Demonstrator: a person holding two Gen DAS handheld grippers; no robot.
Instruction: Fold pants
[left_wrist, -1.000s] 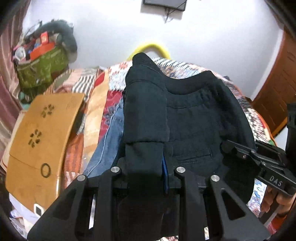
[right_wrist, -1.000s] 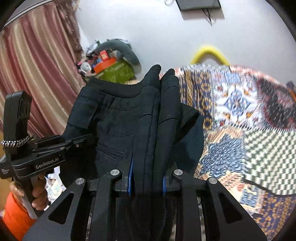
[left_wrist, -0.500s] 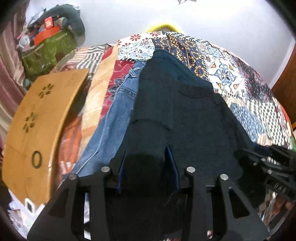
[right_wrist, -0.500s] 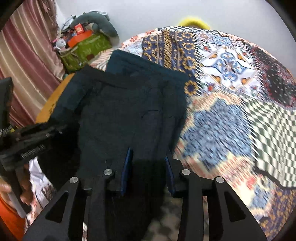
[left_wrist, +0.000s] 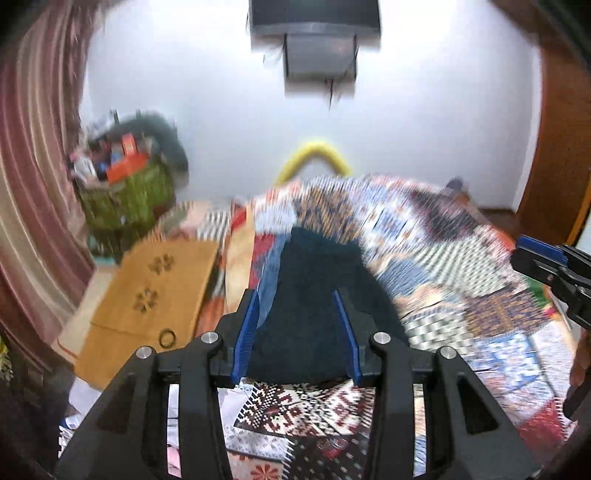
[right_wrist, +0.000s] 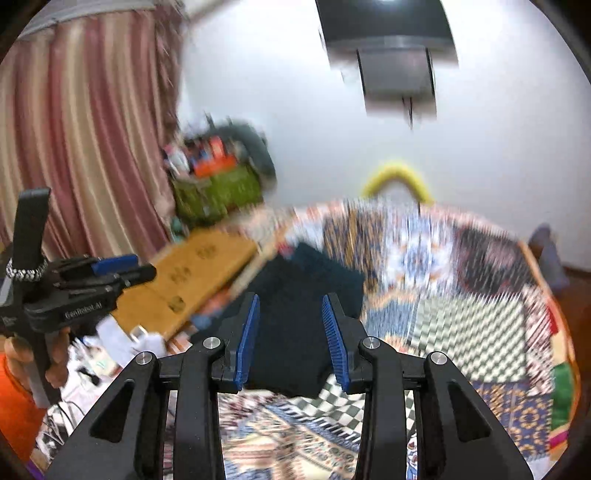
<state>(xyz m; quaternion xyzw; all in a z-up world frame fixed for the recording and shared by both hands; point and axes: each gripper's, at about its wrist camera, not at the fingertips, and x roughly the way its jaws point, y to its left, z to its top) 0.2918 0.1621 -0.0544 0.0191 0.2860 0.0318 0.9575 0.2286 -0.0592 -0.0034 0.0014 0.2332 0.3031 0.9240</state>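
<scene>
The dark navy pants (left_wrist: 314, 295) lie folded flat on the patterned bedspread (left_wrist: 461, 295), beside blue jeans (left_wrist: 269, 273) at their left edge. They also show in the right wrist view (right_wrist: 295, 302). My left gripper (left_wrist: 299, 332) is open and empty, raised just in front of the pants. My right gripper (right_wrist: 291, 339) is open and empty too, also in front of the pants. Each gripper shows at the edge of the other's view, the right one (left_wrist: 554, 269) and the left one (right_wrist: 110, 273). Both views are motion-blurred.
A wooden lap table (left_wrist: 147, 295) lies left of the bed. A green bag of clutter (left_wrist: 125, 195) stands by the striped curtain (right_wrist: 74, 147). A yellow curved object (left_wrist: 314, 158) sits at the bed's far end. A wall-mounted screen (left_wrist: 314, 22) hangs above.
Both grippers held the pants up, laid them down on the bed, then opened and drew back and up. The pants now lie flat, released.
</scene>
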